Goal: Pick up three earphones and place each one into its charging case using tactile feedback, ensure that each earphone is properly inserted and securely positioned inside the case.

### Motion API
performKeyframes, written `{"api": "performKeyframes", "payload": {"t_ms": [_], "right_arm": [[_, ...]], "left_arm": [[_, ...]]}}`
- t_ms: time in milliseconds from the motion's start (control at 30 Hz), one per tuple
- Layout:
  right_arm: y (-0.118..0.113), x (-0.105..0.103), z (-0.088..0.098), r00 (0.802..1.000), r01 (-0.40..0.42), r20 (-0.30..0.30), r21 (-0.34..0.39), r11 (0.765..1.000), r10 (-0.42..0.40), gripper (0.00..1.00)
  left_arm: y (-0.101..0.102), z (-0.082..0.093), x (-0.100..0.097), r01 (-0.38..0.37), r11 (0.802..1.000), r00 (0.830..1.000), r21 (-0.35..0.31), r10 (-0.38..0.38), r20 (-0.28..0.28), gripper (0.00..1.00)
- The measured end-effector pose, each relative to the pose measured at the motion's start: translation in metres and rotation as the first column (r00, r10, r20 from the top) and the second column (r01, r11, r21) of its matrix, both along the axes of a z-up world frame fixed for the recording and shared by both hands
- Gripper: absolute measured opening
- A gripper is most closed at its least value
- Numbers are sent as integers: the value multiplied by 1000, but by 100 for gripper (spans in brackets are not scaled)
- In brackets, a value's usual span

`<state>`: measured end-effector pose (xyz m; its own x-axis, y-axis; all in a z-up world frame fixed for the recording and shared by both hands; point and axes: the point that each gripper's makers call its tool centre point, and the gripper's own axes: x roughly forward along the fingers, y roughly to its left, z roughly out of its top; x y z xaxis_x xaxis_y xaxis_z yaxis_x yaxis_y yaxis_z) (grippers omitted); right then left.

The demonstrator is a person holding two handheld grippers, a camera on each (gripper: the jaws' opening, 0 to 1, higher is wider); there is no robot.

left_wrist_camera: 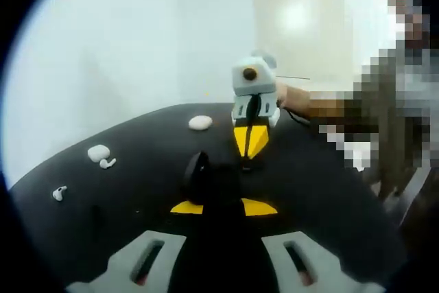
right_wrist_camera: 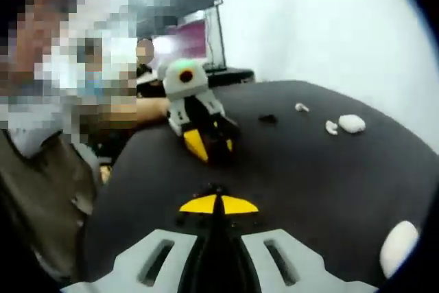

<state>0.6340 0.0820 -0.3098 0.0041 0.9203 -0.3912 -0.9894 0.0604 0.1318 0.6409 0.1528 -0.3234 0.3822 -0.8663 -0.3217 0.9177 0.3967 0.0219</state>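
Now your cases (left_wrist_camera: 98, 152) (left_wrist_camera: 200, 123) sit shut on the desk (left_wrist_camera: 329, 190) (earphones (left_wrist_camera: 60, 193) loose); both tools (left_wrist_camera: 223, 207) (right_wrist_camera: 218, 205) hover pressed together.

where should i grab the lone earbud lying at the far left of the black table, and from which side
Judging from the left gripper view, take the earbud across its rounded head, coming straight down from above. It lies flat on the black table with open surface all round. Its stem looks too thin for a sure pinch.
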Motion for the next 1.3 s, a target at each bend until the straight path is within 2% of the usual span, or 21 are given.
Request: {"api": "performKeyframes", "payload": {"t_ms": [67, 167, 367, 433, 533, 733, 933, 1300], "right_arm": [[-1, 0, 1, 1000, 6, 5, -7, 1000, -6, 4], [-1, 3, -5, 999, 6, 50, -46, 999, -4, 7], [3, 4, -11, 998, -10, 58, -66, 998, 14, 10], [5, 6, -10, 999, -13, 43, -55, 998, 15, 13], [8, 3, -7, 1000, -13, -1, -38, 999, 13, 12], [14, -9, -2, 999, -38, 7, -40, 998, 39, 10], [23, -23, 1, 995, -85, 43, -56, 995, 88, 10], [40, -47, -1, 979, -176, 81, -121, 977, 187, 11]], "left_arm": [[0, 0, 0, 0, 1000, 1000, 0, 0, 0, 15], [0, 0, 0, 0, 1000, 1000, 0, 0, 0, 15], [0, 0, 1, 0, 1000, 1000, 0, 0, 0, 15], [0, 0, 1, 0, 1000, 1000, 0, 0, 0, 15], [0, 0, 1, 0, 1000, 1000, 0, 0, 0, 15], [0, -1, 1, 1, 1000, 1000, 0, -1, 0, 15], [0, -1, 1, 0, 1000, 1000, 0, 0, 0, 15], [-1, -1, 0, 0, 1000, 1000, 1, 0, 3, 15]]}}
